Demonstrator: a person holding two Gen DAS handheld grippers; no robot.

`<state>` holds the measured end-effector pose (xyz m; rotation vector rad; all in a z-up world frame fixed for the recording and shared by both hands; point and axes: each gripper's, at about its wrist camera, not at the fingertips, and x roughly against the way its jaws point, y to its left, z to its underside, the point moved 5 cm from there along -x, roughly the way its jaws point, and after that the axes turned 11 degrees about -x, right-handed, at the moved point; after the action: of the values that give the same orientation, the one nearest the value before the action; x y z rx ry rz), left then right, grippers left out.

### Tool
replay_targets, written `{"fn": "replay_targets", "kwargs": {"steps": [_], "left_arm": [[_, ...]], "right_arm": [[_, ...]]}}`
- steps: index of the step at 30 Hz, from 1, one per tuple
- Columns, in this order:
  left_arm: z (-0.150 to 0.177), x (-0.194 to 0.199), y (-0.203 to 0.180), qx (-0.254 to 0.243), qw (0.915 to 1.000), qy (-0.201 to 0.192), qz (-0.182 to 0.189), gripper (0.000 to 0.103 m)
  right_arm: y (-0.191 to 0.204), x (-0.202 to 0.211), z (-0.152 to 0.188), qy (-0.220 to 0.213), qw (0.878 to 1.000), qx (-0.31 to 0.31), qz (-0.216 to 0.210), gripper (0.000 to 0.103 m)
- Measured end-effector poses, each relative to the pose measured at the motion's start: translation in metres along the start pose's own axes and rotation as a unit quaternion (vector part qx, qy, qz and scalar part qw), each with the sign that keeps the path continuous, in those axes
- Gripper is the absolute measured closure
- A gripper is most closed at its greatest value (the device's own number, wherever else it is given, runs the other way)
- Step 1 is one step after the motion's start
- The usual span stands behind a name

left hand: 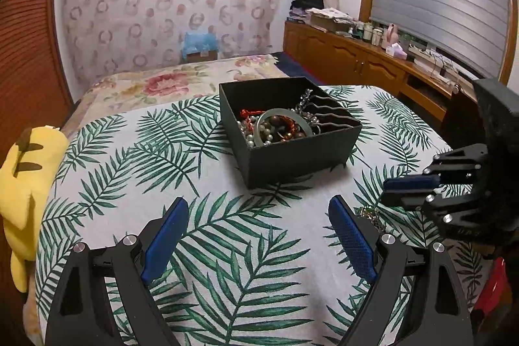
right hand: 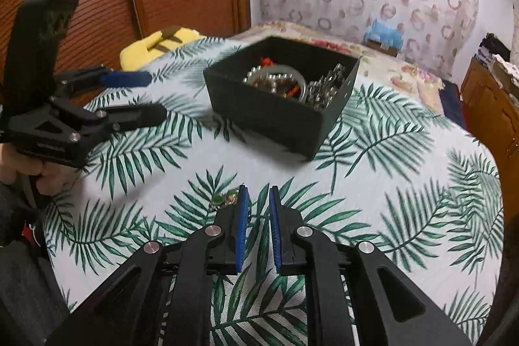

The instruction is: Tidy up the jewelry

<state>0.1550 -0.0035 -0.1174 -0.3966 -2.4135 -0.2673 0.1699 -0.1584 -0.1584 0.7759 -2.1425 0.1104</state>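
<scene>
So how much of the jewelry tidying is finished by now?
Mostly done: the black square box already holds beads, a pale bangle and chains. Neither the open left gripper nor the nearly closed right gripper holds anything. Left: one small green-and-metal trinket on the leaf-print cloth.

Dim, even indoor light; fisheye-bent edges; right wrist view motion-blurred.

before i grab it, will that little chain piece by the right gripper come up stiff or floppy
Probably floppy: the chain piece lies in a loose heap on the cloth, so it should dangle and shift. Its small links look shiny, so it may slip from a shallow pinch. It seems light; the right gripper stands just beside it, nearly shut.
</scene>
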Motion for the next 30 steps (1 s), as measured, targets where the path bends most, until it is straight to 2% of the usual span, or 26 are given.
{"fn": "replay_targets", "kwargs": {"steps": [11, 25, 28, 29, 30], "left_arm": [[0.000, 0.000, -0.002, -0.001, 1.0000, 0.002, 0.002, 0.018], [0.003, -0.004, -0.005, -0.003, 1.0000, 0.007, 0.004, 0.018], [0.003, -0.003, -0.006, -0.005, 0.9999, 0.007, 0.005, 0.018], [0.003, -0.003, -0.006, -0.006, 0.9999, 0.007, 0.005, 0.018], [0.003, -0.003, -0.006, -0.006, 0.9999, 0.007, 0.005, 0.018]], "right_arm": [[-0.002, -0.019, 0.001, 0.024, 1.000, -0.003, 0.002, 0.088], [0.017, -0.021, 0.007, 0.042, 0.999, 0.034, -0.008, 0.087], [0.019, -0.021, 0.007, 0.042, 0.998, 0.042, -0.002, 0.089], [0.019, -0.021, 0.007, 0.042, 0.998, 0.042, -0.003, 0.096], [0.019, -0.021, 0.007, 0.041, 0.998, 0.043, -0.001, 0.096]]}}
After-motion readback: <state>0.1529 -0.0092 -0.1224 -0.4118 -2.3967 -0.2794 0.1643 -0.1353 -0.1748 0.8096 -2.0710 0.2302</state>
